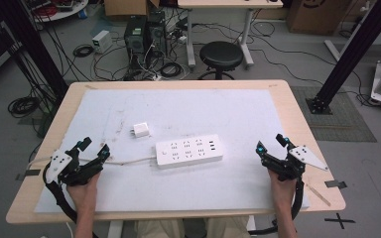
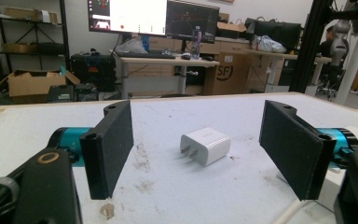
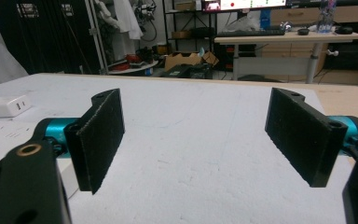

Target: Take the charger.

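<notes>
Both grippers, left gripper [image 1: 94, 147] and right gripper [image 1: 271, 143], rest wide open and empty, flanking the charger [image 1: 141, 131] and power strip [image 1: 189, 150] on the surface [image 1: 238, 109], ready for approach.

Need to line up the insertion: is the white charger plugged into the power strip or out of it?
Out. The charger lies on the mat apart from the power strip, prongs bare in the left gripper view.

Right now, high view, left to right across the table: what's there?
left gripper → white charger → white power strip → right gripper. Both grippers are open and hold nothing.
</notes>
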{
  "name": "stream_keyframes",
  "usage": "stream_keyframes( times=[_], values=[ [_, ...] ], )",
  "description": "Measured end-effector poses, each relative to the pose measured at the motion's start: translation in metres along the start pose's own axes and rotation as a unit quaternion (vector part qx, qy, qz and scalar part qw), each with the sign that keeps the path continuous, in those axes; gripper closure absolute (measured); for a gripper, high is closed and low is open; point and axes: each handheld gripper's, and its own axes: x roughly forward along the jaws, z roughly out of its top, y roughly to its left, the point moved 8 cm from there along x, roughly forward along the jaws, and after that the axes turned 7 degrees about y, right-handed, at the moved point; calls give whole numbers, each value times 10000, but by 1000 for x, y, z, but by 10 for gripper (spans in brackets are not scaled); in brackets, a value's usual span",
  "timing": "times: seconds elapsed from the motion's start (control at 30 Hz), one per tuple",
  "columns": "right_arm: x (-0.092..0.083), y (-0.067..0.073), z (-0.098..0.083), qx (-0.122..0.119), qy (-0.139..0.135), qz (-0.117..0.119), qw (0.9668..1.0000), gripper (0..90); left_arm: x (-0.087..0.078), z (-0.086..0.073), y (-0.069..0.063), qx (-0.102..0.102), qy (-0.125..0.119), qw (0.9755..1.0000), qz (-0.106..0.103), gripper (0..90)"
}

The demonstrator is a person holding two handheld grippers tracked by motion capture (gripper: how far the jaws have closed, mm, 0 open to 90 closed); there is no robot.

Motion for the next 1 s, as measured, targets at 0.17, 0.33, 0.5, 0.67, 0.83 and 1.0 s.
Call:
stream_keyframes(
  times=[0.17,0.33,0.5,0.67,0.83,1.0],
  values=[
    [-1,2,-1,54,51,49,10000,201,0,0,-1,4,8,10000,-12,260],
    [-1,3,0,-36,38,91,9999,201,0,0,-1,-8,7,10000,-42,260],
    [-6,4,2,103,-110,209,9997,201,-2,2,-2,-1,-115,9999,-128,288],
    [-3,2,1,92,-80,199,9997,201,1,2,-2,-74,-66,9997,-235,288],
    [-2,2,0,53,-42,192,9998,201,1,10,-3,-26,64,9988,-483,288],
    [-2,2,0,97,-6,175,9998,201,0,19,-5,137,149,9980,-594,288]
  ],
)
